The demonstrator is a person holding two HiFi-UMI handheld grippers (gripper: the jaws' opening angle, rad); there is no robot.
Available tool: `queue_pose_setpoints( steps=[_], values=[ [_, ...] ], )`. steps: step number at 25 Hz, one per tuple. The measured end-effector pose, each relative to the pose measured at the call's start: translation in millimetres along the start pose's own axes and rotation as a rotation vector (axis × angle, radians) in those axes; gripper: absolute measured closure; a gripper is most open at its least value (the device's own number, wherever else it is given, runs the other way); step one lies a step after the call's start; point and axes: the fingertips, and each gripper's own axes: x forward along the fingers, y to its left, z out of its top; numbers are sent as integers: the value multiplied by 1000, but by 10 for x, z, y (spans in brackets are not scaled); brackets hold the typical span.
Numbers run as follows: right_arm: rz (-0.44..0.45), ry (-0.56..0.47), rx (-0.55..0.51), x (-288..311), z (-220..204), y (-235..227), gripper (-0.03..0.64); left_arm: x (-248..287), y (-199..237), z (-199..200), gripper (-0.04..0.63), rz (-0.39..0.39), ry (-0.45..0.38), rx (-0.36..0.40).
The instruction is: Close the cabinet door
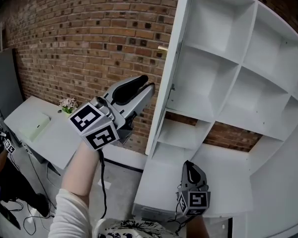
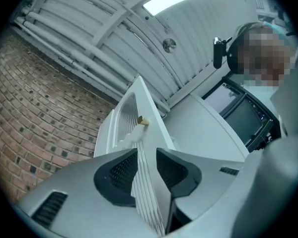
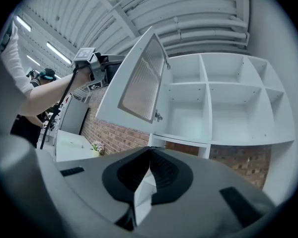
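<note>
Jaws of the left gripper [image 1: 150, 82] stand apart, released, with the free edge of the cabinet door [image 1: 169, 68] running between them; whether either pad touches it I cannot tell. This gripper is held high and tilted upward, just below the door's small brass knob [image 1: 162, 48]. The door stands wide open, swung out edge-on from the white cabinet [image 1: 241, 66]. Low in front of the bottom shelf, the right gripper [image 1: 189, 164] is clenched, pads together, well apart from the door. Behind is a brick wall [image 1: 89, 33]. At left, a white tabletop [image 1: 49, 138] carries a small flower pot [image 1: 68, 104].
</note>
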Motion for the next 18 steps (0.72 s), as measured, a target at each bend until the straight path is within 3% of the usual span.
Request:
queue_pose_setpoints(
  steps=[6,11,18],
  values=[
    [-19,25,-22,7,-16,-44,612,333,141,246,419,-199,1,-108],
    [-1,56,-25,83,-78,46,612,484,179,559,417,-258,-38,-160],
    [2,59,-44,118,-88,102,612,602,140,589,424,-339,0,-180]
  ],
)
